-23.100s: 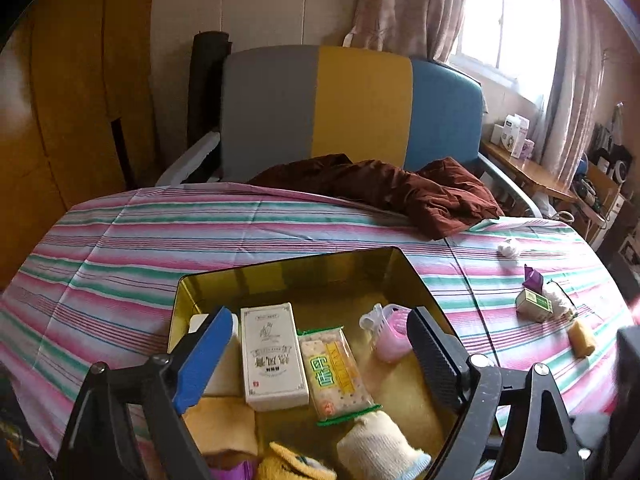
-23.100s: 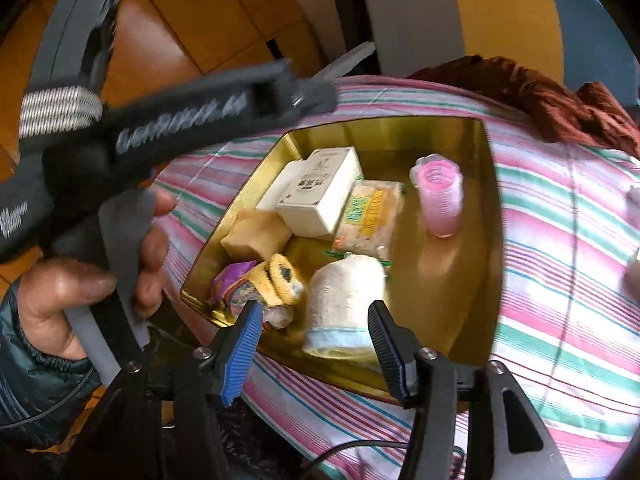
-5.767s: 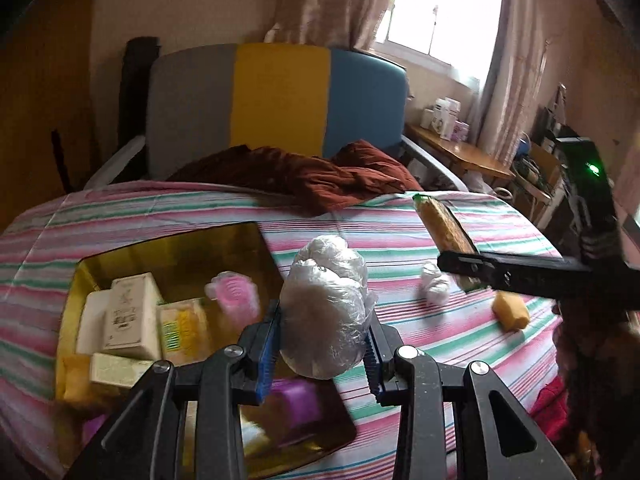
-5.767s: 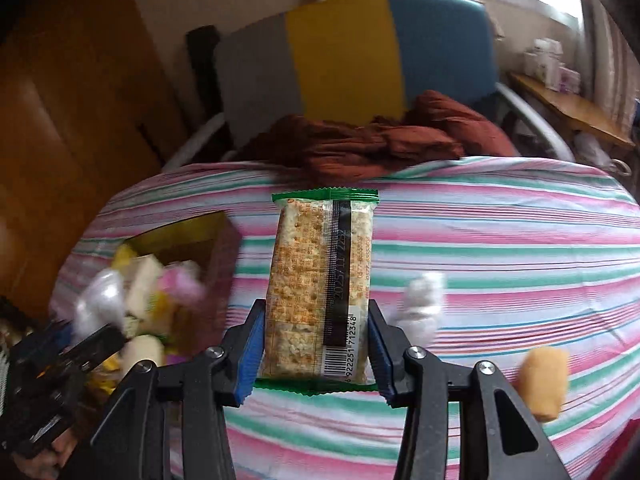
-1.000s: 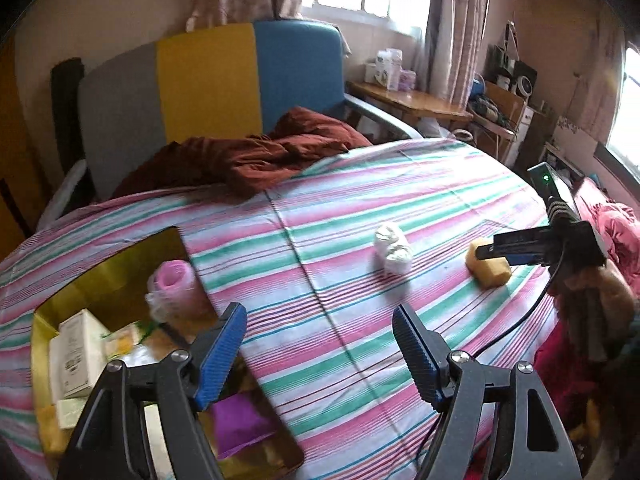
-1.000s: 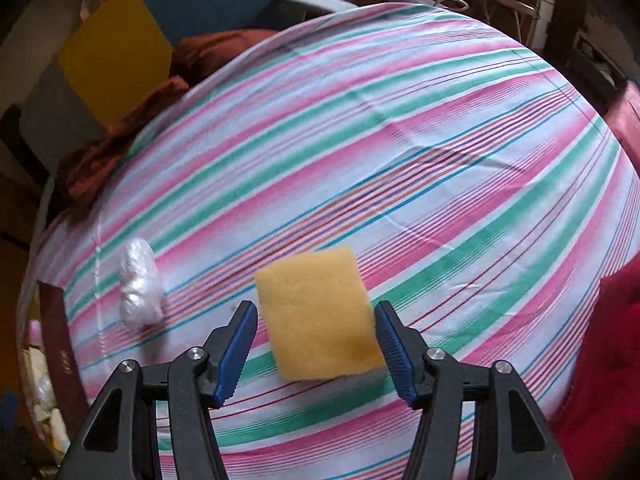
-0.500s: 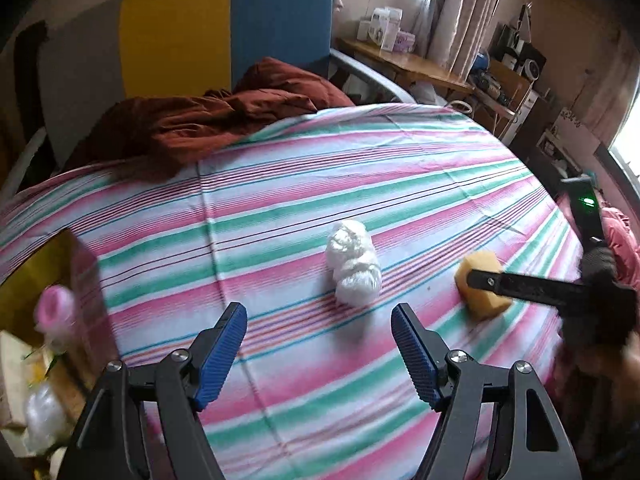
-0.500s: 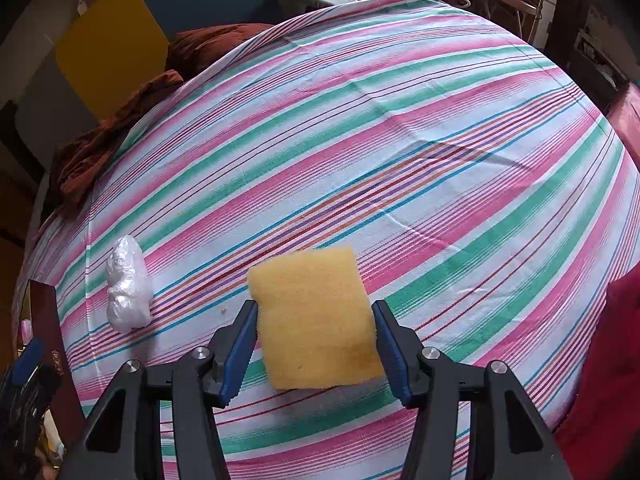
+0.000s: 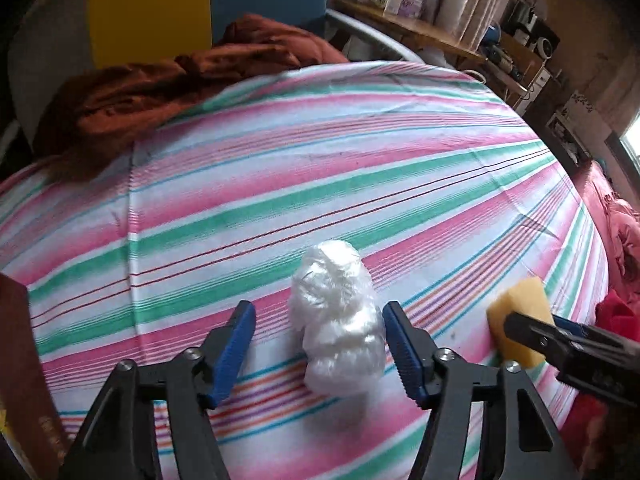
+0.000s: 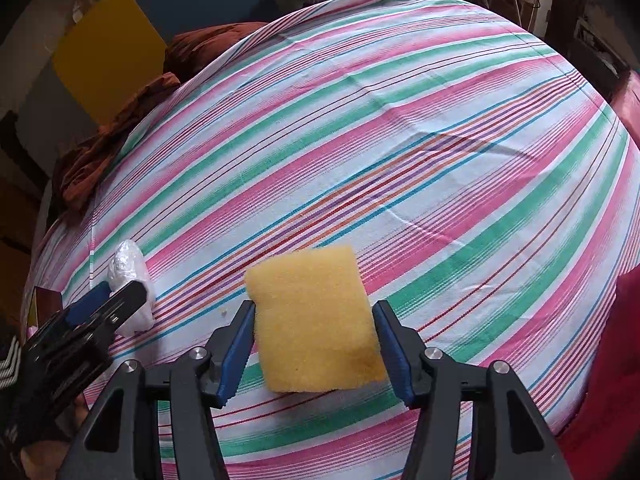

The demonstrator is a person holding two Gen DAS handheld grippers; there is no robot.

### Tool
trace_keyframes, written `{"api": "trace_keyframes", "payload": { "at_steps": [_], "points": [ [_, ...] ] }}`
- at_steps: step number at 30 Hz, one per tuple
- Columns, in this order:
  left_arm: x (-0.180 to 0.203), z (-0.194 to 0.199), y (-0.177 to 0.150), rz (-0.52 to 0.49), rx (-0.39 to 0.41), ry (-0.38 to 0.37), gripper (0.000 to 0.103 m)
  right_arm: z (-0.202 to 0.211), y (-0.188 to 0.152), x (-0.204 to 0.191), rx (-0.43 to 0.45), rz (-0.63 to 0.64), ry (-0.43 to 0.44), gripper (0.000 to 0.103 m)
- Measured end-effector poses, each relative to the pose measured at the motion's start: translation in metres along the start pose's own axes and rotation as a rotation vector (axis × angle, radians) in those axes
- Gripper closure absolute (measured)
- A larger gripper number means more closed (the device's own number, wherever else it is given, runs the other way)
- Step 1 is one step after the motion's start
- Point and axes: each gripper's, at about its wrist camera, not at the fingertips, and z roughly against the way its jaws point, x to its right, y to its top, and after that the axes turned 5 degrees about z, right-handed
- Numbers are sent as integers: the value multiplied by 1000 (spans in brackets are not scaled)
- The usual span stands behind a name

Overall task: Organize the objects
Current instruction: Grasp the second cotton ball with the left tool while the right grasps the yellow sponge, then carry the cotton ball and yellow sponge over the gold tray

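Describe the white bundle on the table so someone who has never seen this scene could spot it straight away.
On the striped tablecloth, look near the front edge, between the fingers of the left gripper, whose jaws are closing around it. It is the crumpled white plastic bundle. Its only neighbour on the cloth, the yellow sponge, is flat-sided and matte.

Left tongs [image 9: 318, 350] now closing around white bag [image 9: 338, 326]

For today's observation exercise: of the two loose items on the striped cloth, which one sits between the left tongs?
The white plastic bundle, crinkly and lumpy; the yellow sponge sits between the right tongs.
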Motion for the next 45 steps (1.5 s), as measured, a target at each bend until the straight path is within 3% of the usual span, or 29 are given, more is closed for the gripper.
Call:
{"api": "trace_keyframes", "payload": {
  "at_steps": [3,5,11,19,33,45],
  "points": [
    [0,-5,0,-22,14,19,65,0,0,-1,-1,12,-7,44],
    [-2,-3,-2,-27,12,4,67,2,0,-2,6,18,-8,45],
    [-9,26,-22,-17,44,-12,67,12,-3,-26,44,129,118,47],
    [-16,81,-50,-10,122,-29,67,21,-4,-54,62,277,175,47],
    [-54,182,-95,14,326,32,67,17,-8,-71,98,335,82,47],
    [-124,226,-139,117,394,122,67,18,-23,-104,110,468,26,47]
  ]
}}
